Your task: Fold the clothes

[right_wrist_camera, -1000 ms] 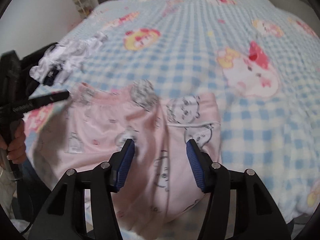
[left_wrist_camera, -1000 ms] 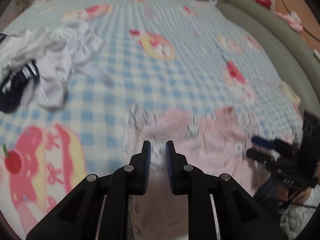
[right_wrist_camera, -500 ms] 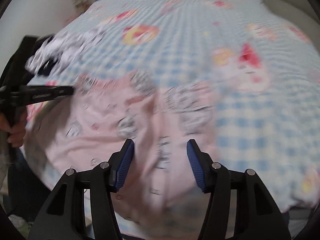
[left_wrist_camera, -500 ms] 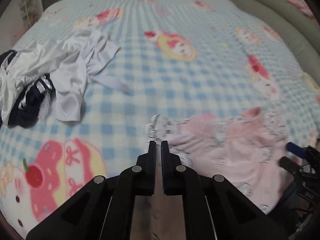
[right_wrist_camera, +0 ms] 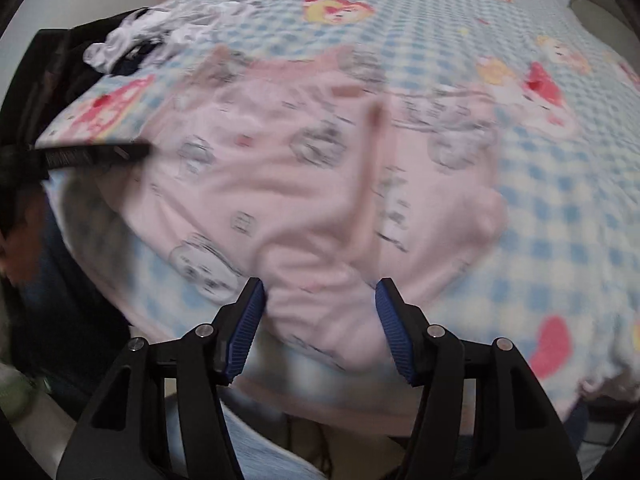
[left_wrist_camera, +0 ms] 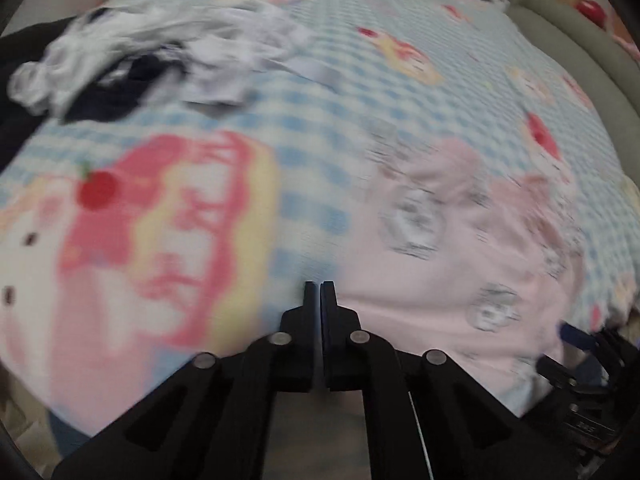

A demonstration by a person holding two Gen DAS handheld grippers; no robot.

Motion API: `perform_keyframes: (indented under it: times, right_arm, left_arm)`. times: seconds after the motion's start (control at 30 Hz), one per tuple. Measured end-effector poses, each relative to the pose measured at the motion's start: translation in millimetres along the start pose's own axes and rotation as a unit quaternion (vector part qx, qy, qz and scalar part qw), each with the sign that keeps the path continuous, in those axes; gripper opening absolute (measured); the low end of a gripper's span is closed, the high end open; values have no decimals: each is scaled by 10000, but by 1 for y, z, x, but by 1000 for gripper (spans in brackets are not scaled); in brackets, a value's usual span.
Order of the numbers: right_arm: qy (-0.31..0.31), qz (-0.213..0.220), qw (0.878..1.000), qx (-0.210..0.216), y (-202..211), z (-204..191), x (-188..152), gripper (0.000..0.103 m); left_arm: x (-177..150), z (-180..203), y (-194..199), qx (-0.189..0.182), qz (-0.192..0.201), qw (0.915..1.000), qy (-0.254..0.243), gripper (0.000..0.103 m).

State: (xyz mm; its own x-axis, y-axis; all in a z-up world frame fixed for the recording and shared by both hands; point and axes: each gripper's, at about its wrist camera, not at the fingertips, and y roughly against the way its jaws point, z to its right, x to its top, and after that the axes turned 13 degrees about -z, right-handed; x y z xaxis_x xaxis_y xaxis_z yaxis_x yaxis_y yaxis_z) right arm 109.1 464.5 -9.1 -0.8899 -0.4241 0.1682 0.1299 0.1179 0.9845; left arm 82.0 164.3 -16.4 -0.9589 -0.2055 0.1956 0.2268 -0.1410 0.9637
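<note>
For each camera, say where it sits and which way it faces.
Left wrist: on the left hand-held gripper, angled down at the bed beside the pink garment; jaws nearly shut, nothing clearly between them.
Right wrist: on the right hand-held gripper, angled down over the garment; jaws opening, bunched cloth between them; the left gripper enters from the left.
Shared: garment, bed, clothes pile.

Left claw (left_wrist_camera: 319, 285): matte black plastic linkage with angular, triangular cut-outs. Four round silver screw heads sit in a row across the arms. A thin pale cable runs along the arm right of the fingers.

Right claw (right_wrist_camera: 320, 292): same black frame and silver screws. Fingers (right_wrist_camera: 249, 320) carry ribbed blue pads on their inner faces.
</note>
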Motion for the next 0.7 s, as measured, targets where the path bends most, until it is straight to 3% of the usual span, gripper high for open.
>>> perform_keyframes:
  times: [0.13, 0.23, 0.3, 0.37, 0.47, 0.53, 0.6, 0.7]
  right_arm:
    - [-375, 193, 9982, 420, 15, 12, -6, 60]
    - [-358, 375, 9968, 610, 25, 12, -8, 60]
    - [-422, 303, 9974, 507, 21, 15, -9, 61]
    - [-521, 117, 9977, 414, 11, 21, -17, 61]
    - [-512, -209, 9977, -382, -7, 27, -28, 61]
    - [-643, -296, 9954, -642, -9, 34, -32, 61]
    - [-725, -87, 9965, -410, 1, 38, -34, 61]
    - [-820, 225, 9962, 162, 17, 42, -36, 61]
  left_arm:
    - [-18, -7, 15, -922, 180, 9956, 15, 29]
    - [-41, -4, 14, -1262, 191, 9918, 78, 38]
    - [-54, -4, 10, -1386, 169, 9901, 153, 39]
    - [-59, -6, 3, -1149, 144, 9932, 122, 35]
    - [-66, -8, -5, -800, 125, 9967, 78, 34]
    - [-64, -5, 1, -642, 221, 9977, 64, 34]
    - [-65, 0, 12, -699, 386, 9968, 8, 32]
    - [-65, 13, 30, -1536, 511, 9862, -349, 32]
